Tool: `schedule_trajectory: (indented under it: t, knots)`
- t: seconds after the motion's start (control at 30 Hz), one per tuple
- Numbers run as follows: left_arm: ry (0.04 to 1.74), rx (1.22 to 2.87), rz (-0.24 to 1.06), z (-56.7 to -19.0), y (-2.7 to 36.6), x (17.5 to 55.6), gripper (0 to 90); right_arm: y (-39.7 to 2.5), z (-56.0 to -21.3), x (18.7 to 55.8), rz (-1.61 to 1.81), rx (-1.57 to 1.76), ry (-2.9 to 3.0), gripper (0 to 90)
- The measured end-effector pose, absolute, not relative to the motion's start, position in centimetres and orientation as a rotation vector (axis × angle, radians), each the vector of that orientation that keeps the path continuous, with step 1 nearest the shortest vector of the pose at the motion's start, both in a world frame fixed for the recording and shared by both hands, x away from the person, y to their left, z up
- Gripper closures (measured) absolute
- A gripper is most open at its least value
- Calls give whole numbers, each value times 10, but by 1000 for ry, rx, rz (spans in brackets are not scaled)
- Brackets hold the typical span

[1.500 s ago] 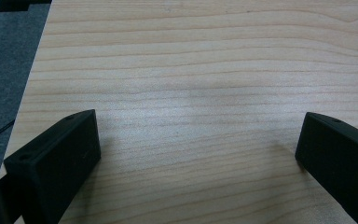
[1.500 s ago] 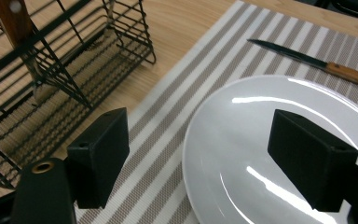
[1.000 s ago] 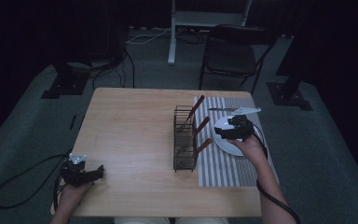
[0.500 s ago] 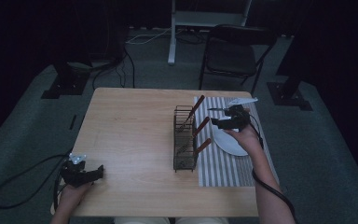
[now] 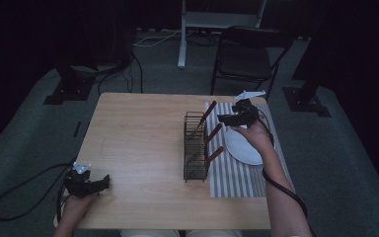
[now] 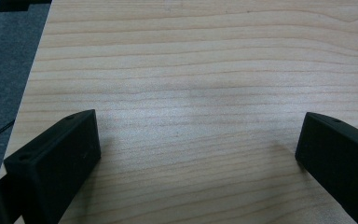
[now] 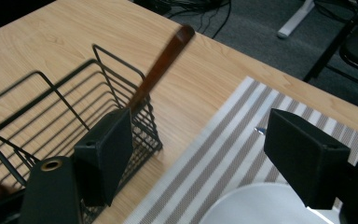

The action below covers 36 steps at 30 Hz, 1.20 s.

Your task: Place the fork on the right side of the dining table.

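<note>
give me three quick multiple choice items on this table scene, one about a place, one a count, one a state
1. Where does the white plate lie?
A. on the striped mat
B. inside the wire rack
C. on the floor

2. How many brown handles stick up from the wire rack?
A. one
B. three
C. five

3. How is the right claw?
A. shut on a handle
B. shut on the plate
C. open, holding nothing

Answers:
1 A, the high view shows the plate resting on the mat, right of the rack.
2 B, three handles lean out of the rack toward the mat.
3 C, its jaws stand wide apart with only mat and table between them.
</note>
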<state>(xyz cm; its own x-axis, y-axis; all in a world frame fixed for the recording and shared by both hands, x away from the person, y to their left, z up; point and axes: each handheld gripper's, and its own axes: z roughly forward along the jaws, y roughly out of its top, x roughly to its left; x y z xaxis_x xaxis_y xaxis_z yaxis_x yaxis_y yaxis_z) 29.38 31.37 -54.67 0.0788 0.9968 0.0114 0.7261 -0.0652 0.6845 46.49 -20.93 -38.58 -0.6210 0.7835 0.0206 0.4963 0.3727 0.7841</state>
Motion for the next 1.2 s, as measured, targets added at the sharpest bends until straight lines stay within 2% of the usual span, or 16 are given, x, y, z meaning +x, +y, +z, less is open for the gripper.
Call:
schedule_trajectory:
  t: [0.23, 0.7, 0.97, 1.0, 1.07, 1.1, 1.2]
  knots:
    - [1699, 1846, 685, -547, 314, 294, 2, -196, -380, 473, 1160, 1112, 2291, 244]
    - [1699, 1847, 685, -547, 314, 294, 2, -178, -390, 497, 1197, 1188, 2333, 273]
    - [1699, 1846, 685, -547, 314, 294, 2, -173, -396, 505, 1226, 1217, 2362, 343]
    - [1699, 1847, 685, -547, 314, 294, 2, -172, -395, 506, 1244, 1219, 2358, 374]
    - [1699, 1847, 685, -547, 314, 294, 2, -172, -396, 506, 1256, 1220, 2359, 374]
    - [1699, 1846, 685, -547, 314, 294, 2, -173, -398, 508, 1260, 1231, 2366, 440]
    - [1699, 1846, 685, -547, 314, 294, 2, -174, -401, 510, 1275, 1247, 2379, 491]
